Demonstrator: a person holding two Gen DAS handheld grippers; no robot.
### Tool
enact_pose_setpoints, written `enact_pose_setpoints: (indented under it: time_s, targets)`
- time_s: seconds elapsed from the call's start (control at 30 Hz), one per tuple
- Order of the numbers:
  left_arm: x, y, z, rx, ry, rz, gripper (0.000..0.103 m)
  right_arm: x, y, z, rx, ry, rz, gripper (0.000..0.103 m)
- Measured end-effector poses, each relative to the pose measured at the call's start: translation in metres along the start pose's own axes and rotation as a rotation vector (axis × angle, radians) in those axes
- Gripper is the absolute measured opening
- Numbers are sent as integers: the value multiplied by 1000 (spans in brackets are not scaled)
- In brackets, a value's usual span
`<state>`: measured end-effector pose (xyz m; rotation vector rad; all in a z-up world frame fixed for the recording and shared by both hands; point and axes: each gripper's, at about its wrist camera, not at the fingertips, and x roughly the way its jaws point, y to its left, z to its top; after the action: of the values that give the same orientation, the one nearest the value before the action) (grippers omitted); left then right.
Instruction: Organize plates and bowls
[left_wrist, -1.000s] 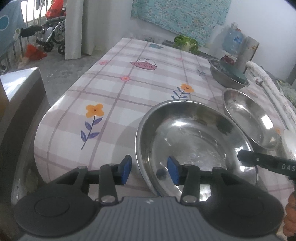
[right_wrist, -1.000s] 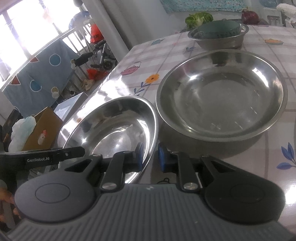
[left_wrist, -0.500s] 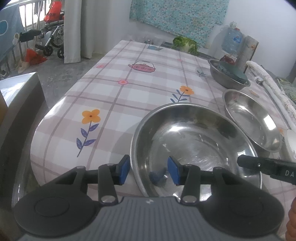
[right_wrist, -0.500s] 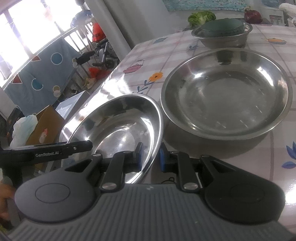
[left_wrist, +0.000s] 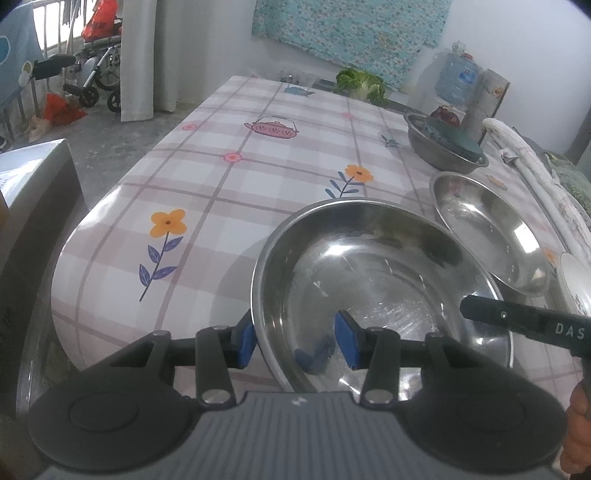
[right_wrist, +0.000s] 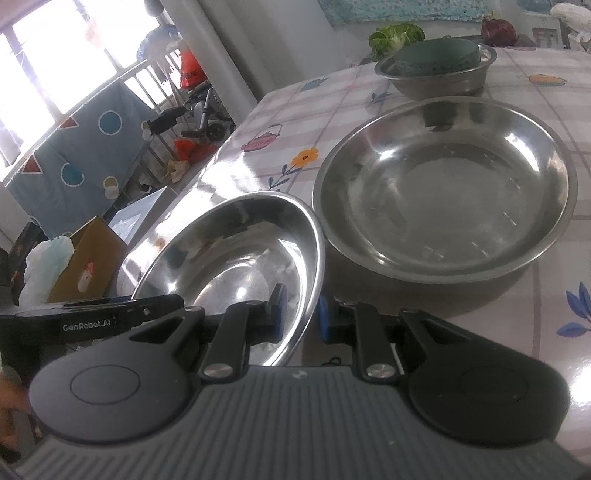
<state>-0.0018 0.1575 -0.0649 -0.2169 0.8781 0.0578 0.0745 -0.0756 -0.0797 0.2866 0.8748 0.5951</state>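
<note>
steel bowl (left_wrist: 380, 291) now tilted up off worktop (left_wrist: 221, 192), beside steel plate (right_wrist: 443, 184) | right claw (right_wrist: 301, 314) clenched on rim, left claw (left_wrist: 295, 338) straddles rim, unclamped | change: lifted; next likely stacking.

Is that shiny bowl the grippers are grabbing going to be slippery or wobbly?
Probably slippery: the steel bowl is smooth and mirror-shiny, and the right gripper pinches only its thin rim. It looks stiff, so it should not bend. Held by one edge it may tilt; the left gripper straddles the opposite rim.
</note>
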Motion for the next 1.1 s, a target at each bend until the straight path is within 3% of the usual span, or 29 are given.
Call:
enact_pose_setpoints:
  time_s: [1.1]
  targets:
    - [9, -8, 7, 51, 1, 51, 48, 1, -2, -2, 16, 3, 7, 17]
